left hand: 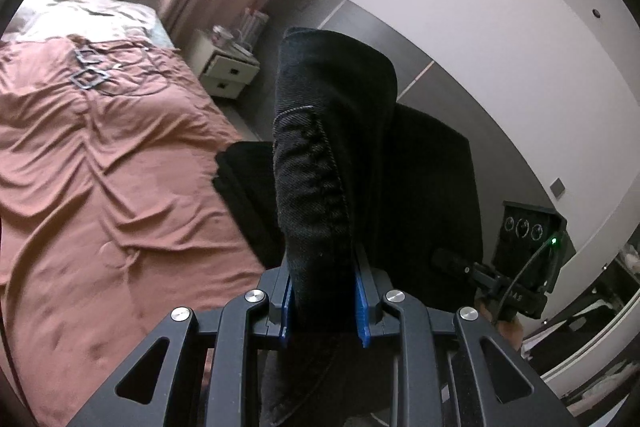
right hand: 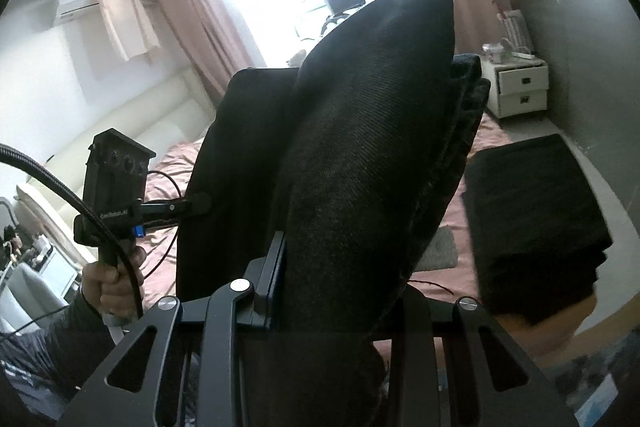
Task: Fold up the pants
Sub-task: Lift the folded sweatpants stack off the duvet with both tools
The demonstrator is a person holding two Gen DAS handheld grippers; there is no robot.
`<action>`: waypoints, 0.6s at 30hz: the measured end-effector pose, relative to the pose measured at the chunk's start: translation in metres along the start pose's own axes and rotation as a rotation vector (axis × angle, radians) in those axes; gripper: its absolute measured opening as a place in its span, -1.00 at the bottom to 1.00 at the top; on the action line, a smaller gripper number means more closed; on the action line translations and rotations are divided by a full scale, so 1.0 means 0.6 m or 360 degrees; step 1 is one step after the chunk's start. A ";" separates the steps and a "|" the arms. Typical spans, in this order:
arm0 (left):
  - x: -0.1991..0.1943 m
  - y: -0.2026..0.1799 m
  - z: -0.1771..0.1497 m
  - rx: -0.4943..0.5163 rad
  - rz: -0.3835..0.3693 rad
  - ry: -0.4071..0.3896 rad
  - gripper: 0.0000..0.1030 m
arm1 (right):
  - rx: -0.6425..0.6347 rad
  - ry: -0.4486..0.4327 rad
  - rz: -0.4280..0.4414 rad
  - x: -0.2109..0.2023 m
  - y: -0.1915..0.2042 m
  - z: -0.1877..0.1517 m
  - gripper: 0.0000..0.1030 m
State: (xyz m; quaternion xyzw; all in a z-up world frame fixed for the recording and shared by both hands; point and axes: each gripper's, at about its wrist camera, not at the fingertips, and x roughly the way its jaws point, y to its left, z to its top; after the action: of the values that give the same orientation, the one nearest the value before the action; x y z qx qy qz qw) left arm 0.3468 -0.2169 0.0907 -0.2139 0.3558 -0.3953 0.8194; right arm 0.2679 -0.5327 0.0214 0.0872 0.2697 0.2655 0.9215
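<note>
Over the brown bed (left hand: 100, 163), your left gripper (left hand: 324, 307) pinches a bunched fold of the black pants (left hand: 332, 131), lifted clear of the bed. Your right gripper (right hand: 340, 291) clamps the pants too, though its right pad looks hidden. Right of the bed: white nightstand (right hand: 518, 89).

Right claw (right hand: 320, 291) clamping black pants (right hand: 360, 147), folded dark stack (right hand: 532, 211) on bed (right hand: 172, 167)
</note>
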 end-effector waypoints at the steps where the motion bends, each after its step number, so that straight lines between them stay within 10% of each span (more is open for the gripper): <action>1: 0.020 -0.001 0.011 0.0013 -0.0013 0.0015 -0.50 | 0.0000 -0.0002 -0.0015 -0.002 -0.005 0.001 -0.48; 18: 0.243 0.016 0.112 0.0006 -0.0212 0.0098 -0.50 | -0.0116 0.0055 -0.0148 0.031 -0.063 0.073 -0.48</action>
State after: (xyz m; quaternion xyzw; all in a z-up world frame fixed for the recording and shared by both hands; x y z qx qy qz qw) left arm 0.4656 -0.3231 0.0682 -0.2234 0.3650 -0.4558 0.7804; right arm 0.3219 -0.5556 0.0385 0.0363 0.2796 0.2335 0.9306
